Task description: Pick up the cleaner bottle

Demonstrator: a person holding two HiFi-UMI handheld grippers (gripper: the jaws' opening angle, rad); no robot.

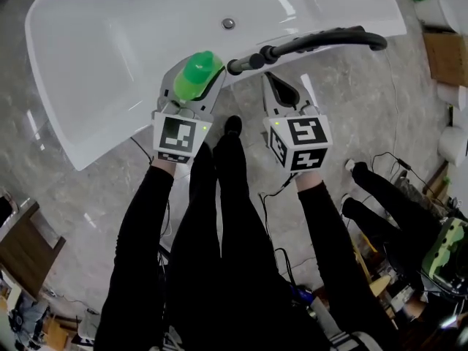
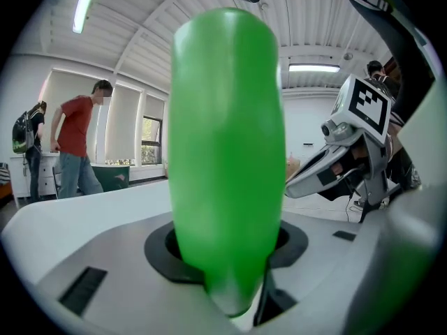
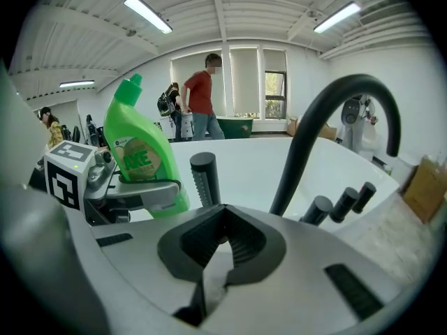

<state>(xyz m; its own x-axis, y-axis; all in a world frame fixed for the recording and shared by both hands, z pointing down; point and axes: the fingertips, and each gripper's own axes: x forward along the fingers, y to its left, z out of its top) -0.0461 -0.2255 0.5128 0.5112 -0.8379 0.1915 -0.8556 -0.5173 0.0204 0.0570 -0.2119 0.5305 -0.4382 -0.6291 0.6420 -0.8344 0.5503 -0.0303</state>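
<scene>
The green cleaner bottle (image 1: 196, 75) is upright between the jaws of my left gripper (image 1: 193, 88), which is shut on its body, over the near rim of the white bathtub (image 1: 110, 42). In the left gripper view the bottle (image 2: 227, 152) fills the middle. The right gripper view shows the bottle (image 3: 140, 152) with its label, held in the left gripper (image 3: 133, 190). My right gripper (image 1: 282, 88) hangs to the right of the bottle, by the black faucet (image 1: 314, 42). Its jaws meet, with nothing between them (image 3: 213, 271).
The black curved faucet (image 3: 314, 131) with its knobs (image 3: 342, 204) and a ribbed hand-shower handle (image 3: 204, 176) stands on the tub's rim. The tub drain (image 1: 228, 23) lies farther in. A cardboard box (image 1: 446, 57) sits at the right. People stand in the background (image 3: 202, 96).
</scene>
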